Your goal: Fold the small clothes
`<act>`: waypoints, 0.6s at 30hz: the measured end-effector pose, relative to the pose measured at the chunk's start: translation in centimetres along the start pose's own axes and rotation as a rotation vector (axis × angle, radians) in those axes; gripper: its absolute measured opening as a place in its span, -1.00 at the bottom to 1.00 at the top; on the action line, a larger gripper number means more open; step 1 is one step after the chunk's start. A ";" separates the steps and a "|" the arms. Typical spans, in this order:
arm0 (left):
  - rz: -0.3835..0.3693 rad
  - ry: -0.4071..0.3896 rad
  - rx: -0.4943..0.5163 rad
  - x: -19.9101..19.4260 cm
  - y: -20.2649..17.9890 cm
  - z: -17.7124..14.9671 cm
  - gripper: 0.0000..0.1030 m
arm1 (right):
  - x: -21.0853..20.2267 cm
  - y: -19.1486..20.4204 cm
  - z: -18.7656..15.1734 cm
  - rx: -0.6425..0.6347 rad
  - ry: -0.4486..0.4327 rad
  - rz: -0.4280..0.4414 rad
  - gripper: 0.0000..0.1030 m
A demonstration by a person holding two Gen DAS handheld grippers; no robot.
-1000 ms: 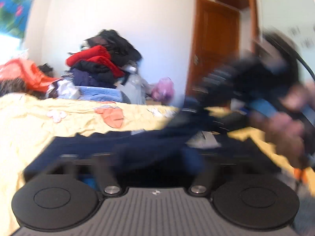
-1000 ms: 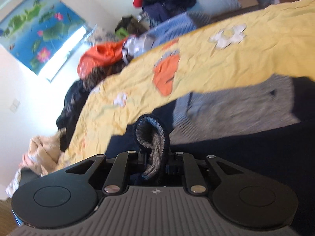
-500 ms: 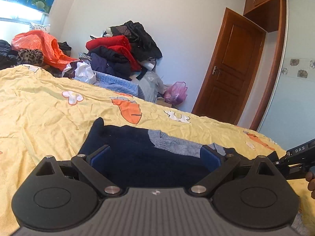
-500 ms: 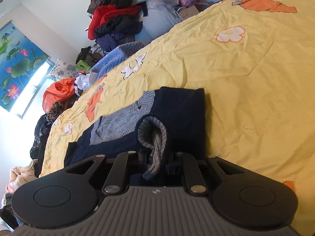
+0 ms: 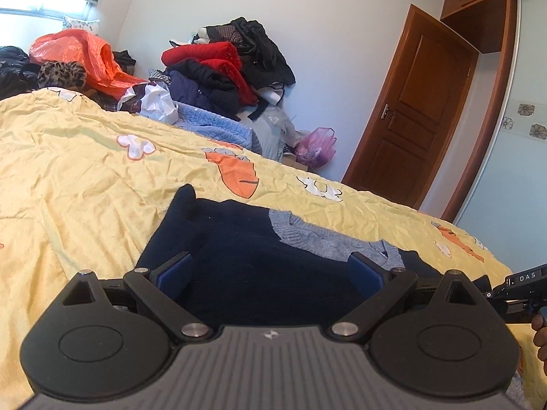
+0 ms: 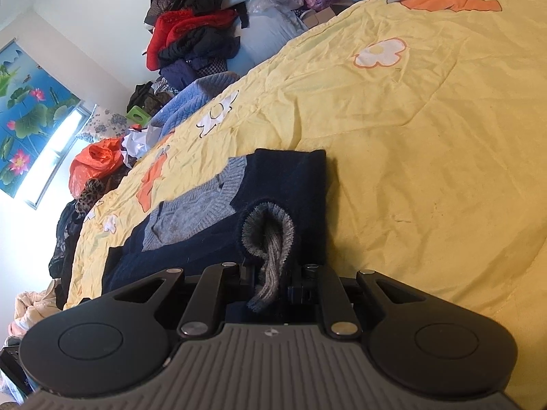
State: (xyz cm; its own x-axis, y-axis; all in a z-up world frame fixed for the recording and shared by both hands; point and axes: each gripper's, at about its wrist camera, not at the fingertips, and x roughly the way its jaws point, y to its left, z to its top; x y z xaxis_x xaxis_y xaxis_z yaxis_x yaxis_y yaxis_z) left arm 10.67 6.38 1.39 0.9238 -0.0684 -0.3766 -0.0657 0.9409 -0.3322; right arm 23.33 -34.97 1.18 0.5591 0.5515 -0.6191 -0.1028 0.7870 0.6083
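Observation:
A small navy sweater (image 5: 239, 249) with a grey knit collar (image 5: 318, 239) lies flat on the yellow bedspread (image 5: 68, 184). My left gripper (image 5: 270, 273) hovers low over its near part, jaws wide open, nothing between the blue pads (image 5: 172, 273). In the right wrist view the same sweater (image 6: 283, 177) lies ahead, and my right gripper (image 6: 270, 273) is shut on a bunched grey-and-navy ribbed edge (image 6: 268, 235) of it, held just above the cloth. The body of the right gripper (image 5: 519, 290) and part of a hand show at the right edge of the left wrist view.
A heap of red, black and blue clothes (image 5: 218, 68) stands past the bed's far side, with an orange bag (image 5: 82, 54) left of it and a pink bag (image 5: 316, 145) by the brown door (image 5: 410, 116). Yellow bedspread (image 6: 427, 143) stretches wide to the right of the sweater.
The right gripper swept across with the ribbed edge in it and came down; the sweater, earlier lifted and blurred, now lies flat. The left gripper has rolled slightly and now stands open.

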 end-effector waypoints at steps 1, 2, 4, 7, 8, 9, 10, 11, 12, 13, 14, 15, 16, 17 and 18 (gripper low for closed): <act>0.001 0.003 -0.001 0.0 0.0 0.0 0.90 | 0.1 -0.1 -0.1 -0.002 0.003 -0.005 -0.55; 0.000 0.007 -0.004 0.1 0.1 0.0 0.90 | 0.2 -0.1 -0.2 -0.004 0.005 -0.010 -0.56; 0.002 0.013 -0.010 0.2 0.2 0.0 0.90 | 0.4 -0.4 -0.3 -0.007 0.005 -0.017 -0.59; 0.010 0.028 -0.017 0.3 0.3 0.1 0.90 | 0.1 -0.7 -0.4 0.021 -0.020 -0.014 -0.49; 0.019 0.031 -0.022 0.3 0.3 0.2 0.90 | -0.2 -0.6 -0.4 0.032 -0.036 -0.020 -0.38; 0.030 0.026 -0.022 0.2 0.3 0.4 0.90 | -1.0 -0.2 -0.5 0.031 -0.080 -0.045 -0.23; 0.039 0.028 -0.005 0.2 0.1 0.7 0.90 | -2.1 0.7 -0.6 0.006 -0.153 -0.091 -0.17; 0.047 0.031 0.025 0.2 -0.3 1.0 0.90 | -3.2 1.8 -0.9 -0.034 -0.236 -0.126 -0.05; 0.059 0.027 0.055 0.4 -0.9 1.5 0.90 | -4.2 3.1 -1.4 -0.082 -0.311 -0.143 0.02; 0.065 0.021 0.079 0.8 -1.5 1.9 0.90 | -4.7 4.3 -1.6 -0.124 -0.349 -0.137 0.04; 0.067 0.024 0.105 1.4 -2.1 2.4 0.90 | -4.7 5.4 -1.8 -0.158 -0.358 -0.124 0.08; 0.067 0.038 0.131 2.3 -2.8 2.9 0.90 | -4.0 6.7 -2.0 -0.198 -0.346 -0.115 0.10; 0.071 0.061 0.164 3.4 -3.5 3.3 0.90 | -3.1 7.9 -2.1 -0.247 -0.326 -0.117 0.10; 0.077 0.083 0.200 4.7 -4.2 3.6 0.90 | -1.8 9.0 -2.3 -0.306 -0.305 -0.135 0.09; 0.099 0.103 0.234 6.0 -4.6 3.7 0.90 | -0.4 9.8 -2.4 -0.353 -0.289 -0.165 0.09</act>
State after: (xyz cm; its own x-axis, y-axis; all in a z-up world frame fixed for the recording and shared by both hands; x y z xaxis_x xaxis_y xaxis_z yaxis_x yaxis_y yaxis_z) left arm 17.90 2.82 3.85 0.8732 0.0055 -0.4873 -0.0536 0.9950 -0.0847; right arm 20.12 -26.81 6.13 0.7920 0.3515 -0.4992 -0.2387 0.9308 0.2768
